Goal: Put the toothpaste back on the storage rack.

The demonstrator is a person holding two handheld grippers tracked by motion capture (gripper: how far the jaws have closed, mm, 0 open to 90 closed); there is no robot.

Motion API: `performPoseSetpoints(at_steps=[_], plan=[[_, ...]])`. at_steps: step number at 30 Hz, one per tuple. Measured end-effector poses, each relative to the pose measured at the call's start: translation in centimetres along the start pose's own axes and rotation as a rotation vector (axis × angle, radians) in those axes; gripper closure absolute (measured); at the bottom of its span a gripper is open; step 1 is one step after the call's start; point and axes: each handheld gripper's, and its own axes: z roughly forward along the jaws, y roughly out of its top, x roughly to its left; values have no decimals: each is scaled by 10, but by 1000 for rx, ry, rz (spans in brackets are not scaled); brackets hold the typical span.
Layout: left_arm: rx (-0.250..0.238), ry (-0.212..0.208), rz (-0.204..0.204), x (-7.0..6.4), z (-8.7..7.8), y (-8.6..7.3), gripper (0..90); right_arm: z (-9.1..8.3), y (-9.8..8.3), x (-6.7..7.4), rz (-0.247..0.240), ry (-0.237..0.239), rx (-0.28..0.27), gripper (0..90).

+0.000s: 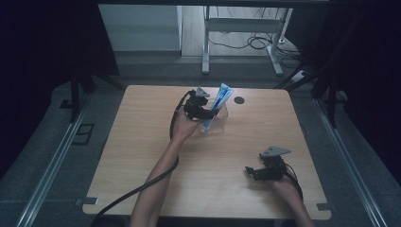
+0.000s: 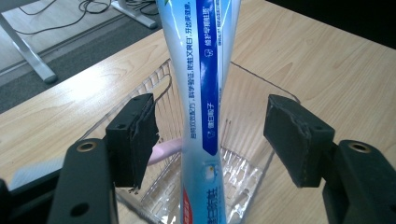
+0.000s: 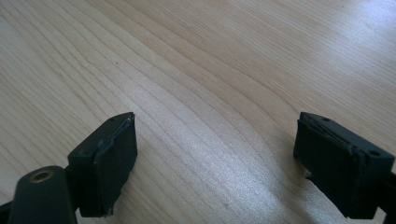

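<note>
Jaws, left: your left gripper (image 2: pixel 210 140) is standing with its pads apart, both clear of the toothpaste tube (image 2: pixel 205 93) rising upright between them.
Tube: it is sitting in the clear cup (image 2: pixel 243 177) on the tabletop (image 1: pixel 142 142).
Jaws, right: your right gripper (image 3: pixel 215 158) is gaping wide over bare wood, well apart from the tube.

Glossy plastic toothpaste tube (image 2: pixel 205 93) in clear ribbed plastic cup (image 2: pixel 243 182), matt pale wood-grain table (image 3: pixel 210 70), matt black tool pads (image 2: pixel 140 140).
</note>
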Motion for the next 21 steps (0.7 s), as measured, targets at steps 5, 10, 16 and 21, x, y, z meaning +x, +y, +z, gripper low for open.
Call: performPoseSetpoints(at_steps=[5,10,16,21], plan=[[-10,-4,-7,-1,-8,-2,347,0,0,0,0,-1,0,135],[-7,-25,-12,-3,-14,-3,347,0,0,0,0,-1,1,135],[-3,-46,-24,-4,-18,-7,332,0,0,0,-1,0,0,135],[1,-60,-33,-5,-21,-9,307,0,0,0,-1,-1,0,135]])
